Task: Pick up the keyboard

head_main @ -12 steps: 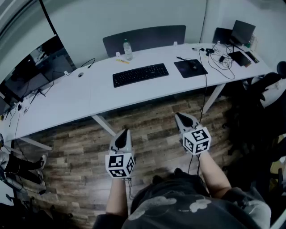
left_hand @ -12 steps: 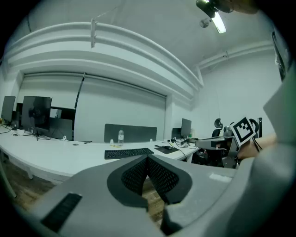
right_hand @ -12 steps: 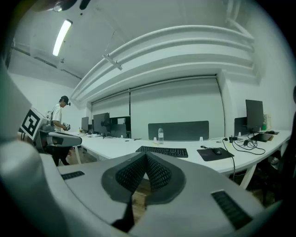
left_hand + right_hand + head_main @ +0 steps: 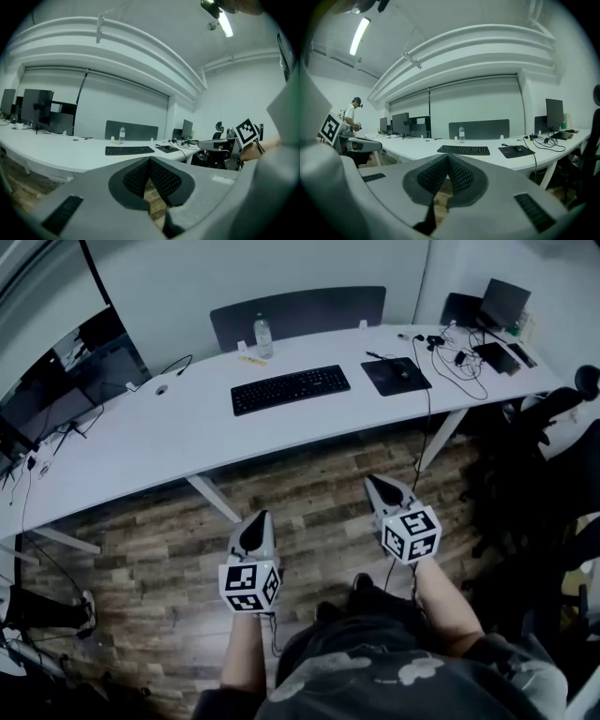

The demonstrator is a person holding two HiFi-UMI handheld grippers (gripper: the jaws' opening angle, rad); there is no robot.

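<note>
Both the left tool (image 4: 255,531) and the right tool (image 4: 384,491) are clenched on nothing, pads meeting. They are held over the wooden floor (image 4: 309,498), well short of the front edge of the desk (image 4: 169,437). The keyboard (image 4: 291,389) lies flat near the desk's middle, with a mouse pad (image 4: 397,375) toward the right end and a water bottle (image 4: 262,336) by the back edge. It looks light, stiff and long, with smooth plastic. It is probably best pinched at its two short ends, one tool each, so it stays level.
</note>
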